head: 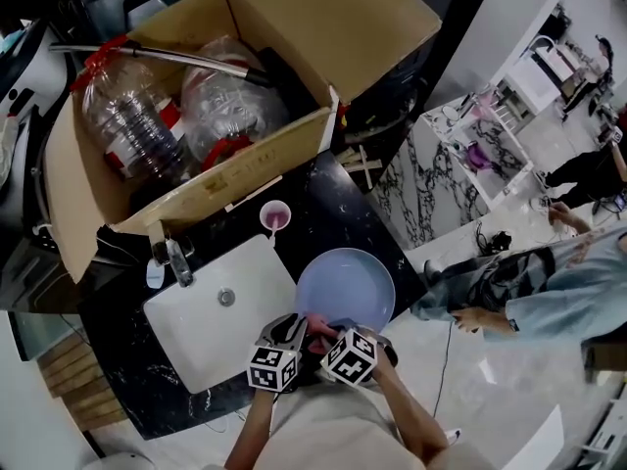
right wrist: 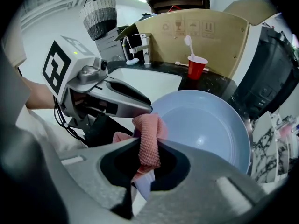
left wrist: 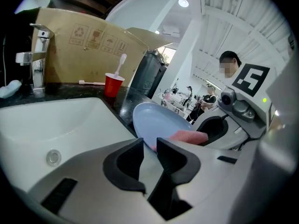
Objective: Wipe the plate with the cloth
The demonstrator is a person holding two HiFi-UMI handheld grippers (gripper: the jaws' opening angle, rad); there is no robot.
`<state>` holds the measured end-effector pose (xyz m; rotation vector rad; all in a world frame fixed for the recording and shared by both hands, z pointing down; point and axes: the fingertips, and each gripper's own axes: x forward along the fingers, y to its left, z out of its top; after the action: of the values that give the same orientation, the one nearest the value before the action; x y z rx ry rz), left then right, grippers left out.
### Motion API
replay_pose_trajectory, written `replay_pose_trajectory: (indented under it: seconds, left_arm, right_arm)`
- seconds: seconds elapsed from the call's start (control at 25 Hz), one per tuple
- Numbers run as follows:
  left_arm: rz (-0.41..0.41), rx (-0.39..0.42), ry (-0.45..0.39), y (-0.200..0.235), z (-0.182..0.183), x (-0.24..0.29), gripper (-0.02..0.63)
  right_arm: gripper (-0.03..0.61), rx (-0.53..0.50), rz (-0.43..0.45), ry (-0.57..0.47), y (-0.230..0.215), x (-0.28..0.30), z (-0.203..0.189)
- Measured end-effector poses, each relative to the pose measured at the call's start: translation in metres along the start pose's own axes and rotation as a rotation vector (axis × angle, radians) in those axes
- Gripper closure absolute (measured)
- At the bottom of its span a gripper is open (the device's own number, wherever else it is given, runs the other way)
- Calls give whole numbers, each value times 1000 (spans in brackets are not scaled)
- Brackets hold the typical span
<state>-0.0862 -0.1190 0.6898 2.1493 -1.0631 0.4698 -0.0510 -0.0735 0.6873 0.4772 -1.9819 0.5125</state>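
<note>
A light blue plate [head: 345, 284] sits tilted at the sink's right edge on the black counter. My left gripper [left wrist: 150, 149] is shut on the plate's near rim [left wrist: 148, 125], which runs into the narrow gap between its jaws. In the head view, that left gripper [head: 292, 327] is just left of my right gripper [head: 338, 336]. My right gripper [right wrist: 147, 161] is shut on a pink cloth [right wrist: 148, 136], bunched up and standing out of the jaws. The cloth [left wrist: 189, 136] lies against the plate's near edge [right wrist: 201, 125], next to the left gripper's tips [right wrist: 140, 107].
A white sink [head: 220, 306] with a chrome faucet [head: 176, 258] lies left of the plate. Behind the plate stands a red cup [right wrist: 196, 68] holding a toothbrush. An open cardboard box [head: 245, 164] with plastic bottles sits behind that. A person [head: 529, 292] is on the floor side at the right.
</note>
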Motion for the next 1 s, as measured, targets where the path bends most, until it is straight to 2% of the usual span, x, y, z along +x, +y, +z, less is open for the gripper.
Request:
replay_pose_trajectory:
  seconds: [0.48,1.0]
  left_arm:
    - [33,2,-15,3,1,-6,531]
    - [76,41,-55,3,14,-12,540]
  right_arm:
    - [545,29,-25,-116,-15,4,23]
    - [545,59,-132,-308,-44,-21,40]
